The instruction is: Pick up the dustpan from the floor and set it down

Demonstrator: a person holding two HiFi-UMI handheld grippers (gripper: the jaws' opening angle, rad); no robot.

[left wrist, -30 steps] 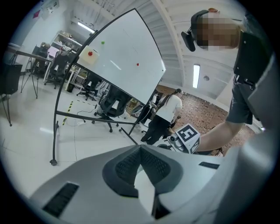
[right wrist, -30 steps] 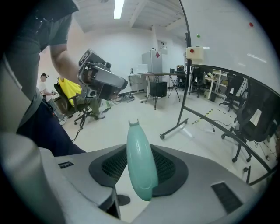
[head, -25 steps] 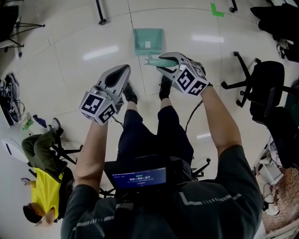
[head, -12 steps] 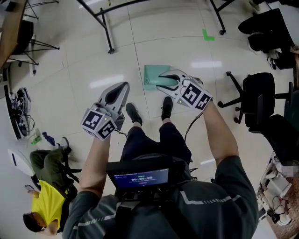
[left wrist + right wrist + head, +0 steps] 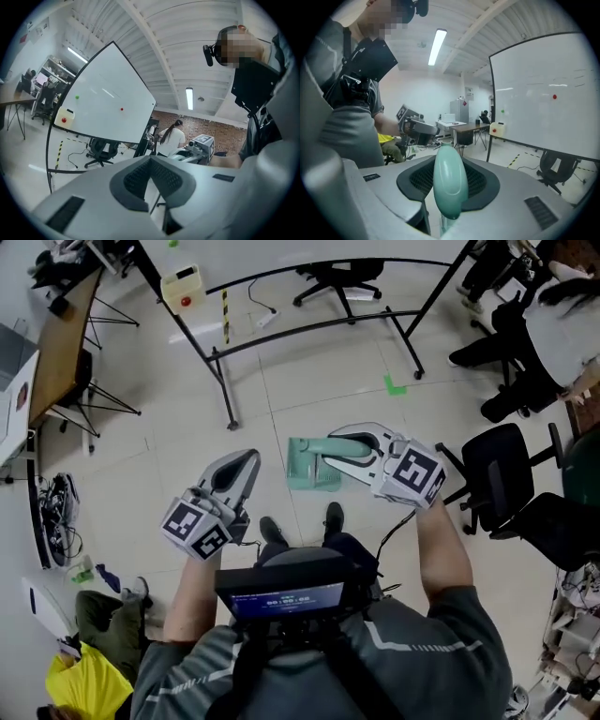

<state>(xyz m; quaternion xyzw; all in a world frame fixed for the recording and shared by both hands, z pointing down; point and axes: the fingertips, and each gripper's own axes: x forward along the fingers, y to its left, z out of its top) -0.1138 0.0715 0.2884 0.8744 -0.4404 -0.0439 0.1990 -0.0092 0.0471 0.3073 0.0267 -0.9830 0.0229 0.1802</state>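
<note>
The right tongs (image 5: pixel 345 446) and left tongs (image 5: pixel 246 465) have both risen since a second ago, and the dustpan (image 5: pixel 305 465) has left the floor (image 5: pixel 281 390) with them. The right tongs are clamped around its green handle, with the pan hanging out ahead in mid-air. The left tongs are closed on nothing, off to the side. The lift looks underway. Next, the dustpan needs carrying to a spot, lowering flat, then releasing.

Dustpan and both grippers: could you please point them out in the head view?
dustpan (image 5: pixel 302 472), head view, on its pan
right gripper (image 5: pixel 334 448), head view, between its fingertips
left gripper (image 5: pixel 246 463), head view, between its fingertips
</note>
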